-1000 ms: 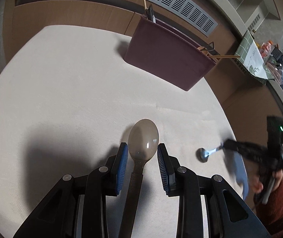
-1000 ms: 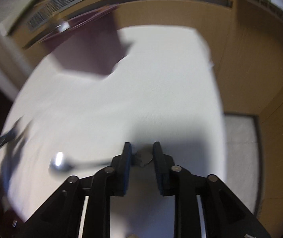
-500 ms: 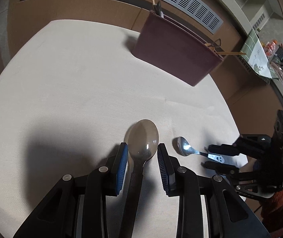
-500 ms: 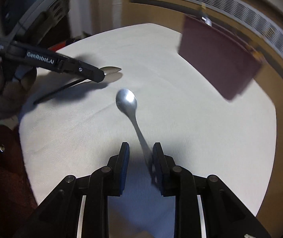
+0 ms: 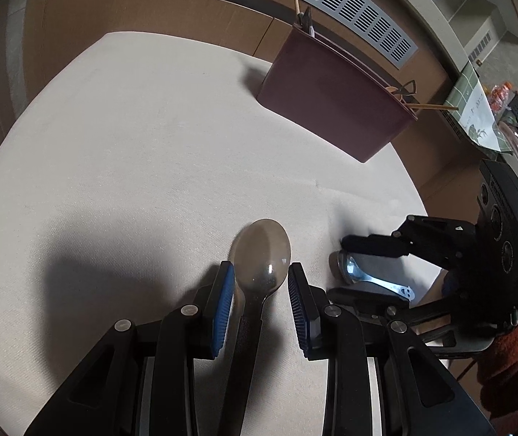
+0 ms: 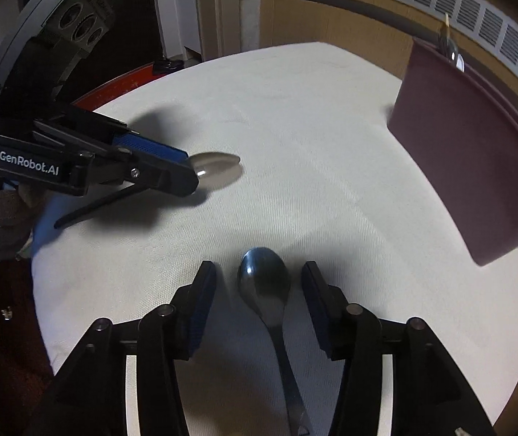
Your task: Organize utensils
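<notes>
On the left, the left gripper (image 5: 260, 292) sits low over the white cloth (image 5: 132, 145), its blue-padded fingers (image 5: 222, 305) on either side of the big spoon (image 5: 260, 254). The pads lie close along the edges of the bowl and neck, but whether they press on it I cannot tell. The bowl faces up and points to the far side; the dark handle runs back between the fingers toward the near edge. In the right wrist view the same gripper (image 6: 195, 178) comes in from the left, with the bowl of the big spoon (image 6: 215, 165) sticking out past its tips just above the cloth (image 6: 313, 145) and the handle slanting down behind it.

Just right of it lies the small spoon (image 5: 368, 276), a steel one flat on the cloth near the right edge. The right gripper (image 5: 342, 272) straddles it with its fingers spread wide and clear of it. In its own view the right gripper (image 6: 259, 283) is open, the small spoon (image 6: 264, 283) lying between the fingers (image 6: 202, 290), bowl up and pointing far, handle running back near.

Far right on the cloth stands the maroon holder (image 5: 335, 98), well apart from both spoons. Chopsticks (image 5: 429, 107) and other utensils poke out of its top at both ends.
</notes>
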Motion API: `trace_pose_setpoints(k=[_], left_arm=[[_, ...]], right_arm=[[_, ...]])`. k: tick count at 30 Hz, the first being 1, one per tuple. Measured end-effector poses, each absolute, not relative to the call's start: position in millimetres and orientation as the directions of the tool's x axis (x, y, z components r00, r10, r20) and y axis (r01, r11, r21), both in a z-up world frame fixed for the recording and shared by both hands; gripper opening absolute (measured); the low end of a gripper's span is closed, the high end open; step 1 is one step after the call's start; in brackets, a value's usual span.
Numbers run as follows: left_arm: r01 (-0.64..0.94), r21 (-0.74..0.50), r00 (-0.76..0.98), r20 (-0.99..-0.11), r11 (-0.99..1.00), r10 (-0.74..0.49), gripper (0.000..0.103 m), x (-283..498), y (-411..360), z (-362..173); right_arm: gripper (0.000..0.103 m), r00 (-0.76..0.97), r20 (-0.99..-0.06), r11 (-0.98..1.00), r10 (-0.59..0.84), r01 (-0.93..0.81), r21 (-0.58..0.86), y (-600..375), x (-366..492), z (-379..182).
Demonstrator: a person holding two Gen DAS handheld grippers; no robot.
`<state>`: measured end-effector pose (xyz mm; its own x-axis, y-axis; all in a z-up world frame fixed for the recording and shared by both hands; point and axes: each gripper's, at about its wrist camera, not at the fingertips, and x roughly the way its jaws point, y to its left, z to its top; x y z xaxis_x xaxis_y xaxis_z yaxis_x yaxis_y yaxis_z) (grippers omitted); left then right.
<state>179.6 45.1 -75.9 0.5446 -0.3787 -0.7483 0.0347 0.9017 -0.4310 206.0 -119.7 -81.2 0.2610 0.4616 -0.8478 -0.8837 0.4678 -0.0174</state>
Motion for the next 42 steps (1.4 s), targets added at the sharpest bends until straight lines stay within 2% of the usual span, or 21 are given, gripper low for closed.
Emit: trace_pose_setpoints(k=[2, 8, 17, 22, 34, 37, 42], left_arm=[[0.042, -0.427, 0.547, -0.747, 0.903, -0.379, 0.031, 178, 44, -74], [0.087, -0.394, 0.56, -0.74, 0.915, -0.372, 0.031, 173, 35, -68], [0.171, -0.344, 0.685, -0.632, 0.923, -0.362, 0.031, 168, 22, -18], [0.2, -0.291, 0.724, -0.599, 0.936, -0.341, 0.031, 173, 12, 2], [0.227, -0.25, 0.77, -0.546, 0.941, -0.33, 0.031, 184, 4, 36], [0.259, -0.243, 0.808, -0.476, 0.935, -0.348, 0.031, 198, 8, 77], [0.307, -0.273, 0.889, -0.261, 0.912, -0.377, 0.031, 235, 23, 166]], right_arm=[[0.025, 0.268, -0.847, 0.469, 0.459, -0.883, -0.025, -117, 208, -81], [0.025, 0.372, -0.797, 0.578, 0.475, -0.815, -0.036, -139, 192, -58], [0.025, 0.575, -0.662, 0.803, 0.481, -0.591, 0.07, -207, 199, -9], [0.025, 0.609, -0.61, 0.826, 0.508, -0.544, 0.145, -218, 207, 3], [0.025, 0.659, -0.545, 0.832, 0.518, -0.536, 0.142, -214, 210, 35], [0.025, 0.706, -0.499, 0.848, 0.502, -0.515, 0.124, -215, 216, 60], [0.025, 0.816, -0.311, 0.871, 0.487, -0.482, 0.101, -217, 239, 150]])
